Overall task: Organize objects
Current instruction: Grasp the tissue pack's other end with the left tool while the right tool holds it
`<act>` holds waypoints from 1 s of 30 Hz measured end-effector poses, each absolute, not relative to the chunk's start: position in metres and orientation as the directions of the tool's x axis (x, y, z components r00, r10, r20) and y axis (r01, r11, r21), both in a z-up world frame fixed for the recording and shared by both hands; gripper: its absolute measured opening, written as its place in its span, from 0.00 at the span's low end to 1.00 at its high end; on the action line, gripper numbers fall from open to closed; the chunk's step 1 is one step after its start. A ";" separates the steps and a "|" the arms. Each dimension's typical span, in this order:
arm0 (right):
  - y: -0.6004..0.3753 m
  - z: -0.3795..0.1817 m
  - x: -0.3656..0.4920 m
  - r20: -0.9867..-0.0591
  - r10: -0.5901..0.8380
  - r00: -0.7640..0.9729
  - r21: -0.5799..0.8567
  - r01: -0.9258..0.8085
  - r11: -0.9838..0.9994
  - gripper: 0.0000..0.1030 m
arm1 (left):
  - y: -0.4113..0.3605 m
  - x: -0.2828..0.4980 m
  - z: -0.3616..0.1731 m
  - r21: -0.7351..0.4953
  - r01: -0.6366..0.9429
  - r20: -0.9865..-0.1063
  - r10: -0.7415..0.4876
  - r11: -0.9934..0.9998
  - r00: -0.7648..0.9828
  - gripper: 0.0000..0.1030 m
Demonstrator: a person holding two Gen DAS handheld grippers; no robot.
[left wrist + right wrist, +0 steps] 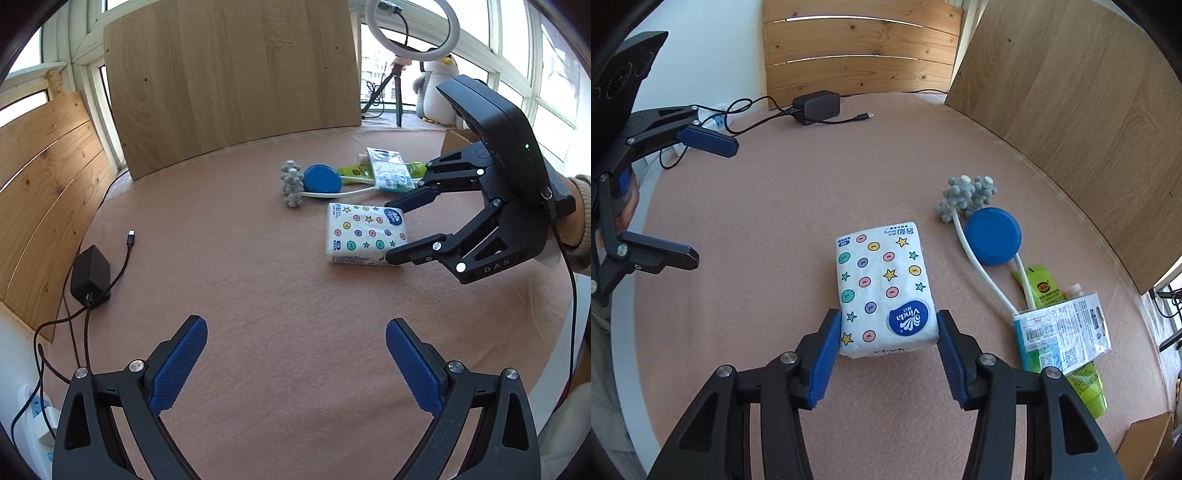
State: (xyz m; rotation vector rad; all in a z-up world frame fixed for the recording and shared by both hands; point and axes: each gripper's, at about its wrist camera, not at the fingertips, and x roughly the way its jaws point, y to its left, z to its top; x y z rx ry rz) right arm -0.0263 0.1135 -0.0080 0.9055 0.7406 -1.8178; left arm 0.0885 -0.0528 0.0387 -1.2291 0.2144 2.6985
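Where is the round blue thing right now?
The round blue disc lies on the pink table cover, right of the tissue pack in the right wrist view, touching the grey knobbly massager with the green tube just past it.

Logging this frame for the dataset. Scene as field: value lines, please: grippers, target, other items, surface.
left gripper: open, holding nothing, hovering over bare cloth
right gripper: open, fingers straddling the tissue pack, full contact not clear
tissue pack: flat on the cloth, apart from the other items
blue disc: beside the grey massager
green tube: under a clear packet
charger: far edge, cable loose
surface: pink cloth
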 end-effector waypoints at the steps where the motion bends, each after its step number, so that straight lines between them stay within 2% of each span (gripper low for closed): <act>1: 0.117 -0.008 -0.023 -0.836 -0.479 -0.267 -0.087 0.926 -0.366 0.46 | -0.047 0.088 0.036 0.063 -0.239 -0.758 0.109 -0.969 -0.642 0.96; 6: 0.128 -0.009 -0.008 -0.850 -0.494 -0.182 -0.021 0.949 -0.314 0.46 | -0.031 0.087 0.028 0.047 -0.339 -0.755 0.189 -0.939 -0.627 0.96; 11: 0.129 -0.010 0.015 -0.875 -0.483 -0.029 0.058 0.985 -0.164 0.46 | -0.024 0.094 0.025 0.015 -0.437 -0.739 0.284 -0.900 -0.610 0.96; 14: 0.133 -0.011 0.037 -0.897 -0.432 0.092 0.107 0.994 -0.011 0.46 | -0.018 0.101 0.024 -0.018 -0.536 -0.735 0.374 -0.844 -0.565 0.96; 18: 0.139 -0.014 0.056 -0.928 -0.334 0.165 0.124 0.982 0.141 0.46 | -0.004 0.110 0.018 -0.052 -0.652 -0.754 0.458 -0.756 -0.471 0.95; 24: 0.143 -0.015 0.068 -0.944 -0.276 0.180 0.107 0.959 0.261 0.46 | 0.026 0.123 0.006 -0.047 -0.790 -0.803 0.493 -0.612 -0.335 0.81; 26: 0.144 -0.015 0.071 -0.945 -0.279 0.173 0.088 0.953 0.291 0.46 | 0.032 0.122 0.002 -0.033 -0.805 -0.814 0.483 -0.593 -0.323 0.80; 29: 0.145 -0.015 0.074 -0.945 -0.280 0.168 0.080 0.951 0.299 0.46 | 0.038 0.121 -0.003 -0.051 -0.826 -0.823 0.492 -0.561 -0.283 0.65; 30: 0.146 -0.016 0.074 -0.945 -0.283 0.166 0.080 0.953 0.293 0.46 | 0.038 0.123 -0.002 -0.051 -0.829 -0.821 0.496 -0.557 -0.283 0.63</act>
